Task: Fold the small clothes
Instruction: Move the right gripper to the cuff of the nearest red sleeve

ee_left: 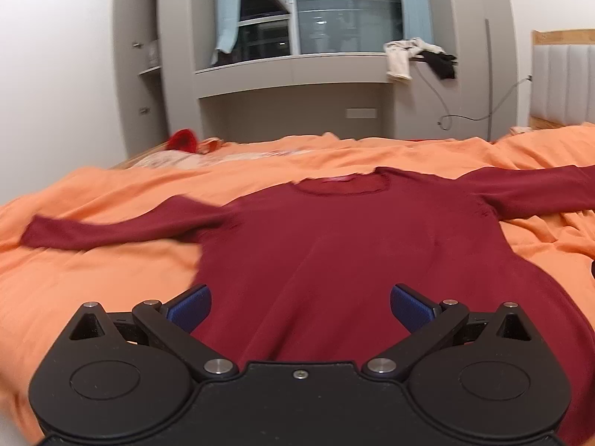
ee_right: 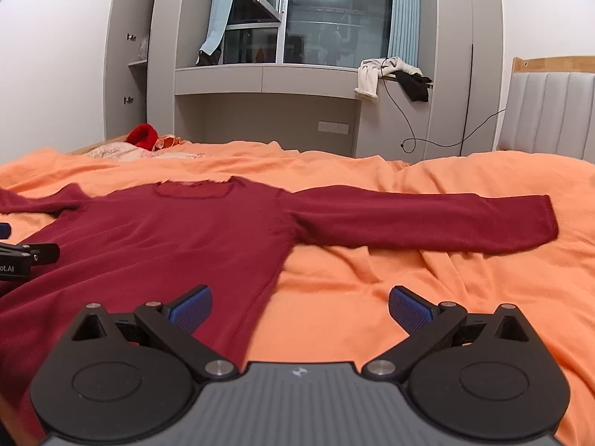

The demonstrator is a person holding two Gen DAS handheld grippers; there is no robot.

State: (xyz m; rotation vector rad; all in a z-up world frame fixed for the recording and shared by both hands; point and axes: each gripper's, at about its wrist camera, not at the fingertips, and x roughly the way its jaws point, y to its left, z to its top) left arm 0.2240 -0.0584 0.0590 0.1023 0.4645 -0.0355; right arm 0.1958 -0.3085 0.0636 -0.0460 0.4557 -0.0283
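A dark red long-sleeved top lies flat on the orange bed cover, neckline away from me and both sleeves spread out sideways. My left gripper hovers open over the top's lower body, nothing between its blue pads. In the right wrist view the same red top fills the left half, its right sleeve stretched across the cover. My right gripper is open above the top's right side edge, holding nothing. The left gripper's black body pokes in at the left edge.
A red knitted item and pale patterned bedding lie at the bed's far left. Beyond the bed stands a grey wall unit with a window, where clothes hang over the ledge and a cable dangles. A padded headboard rises at right.
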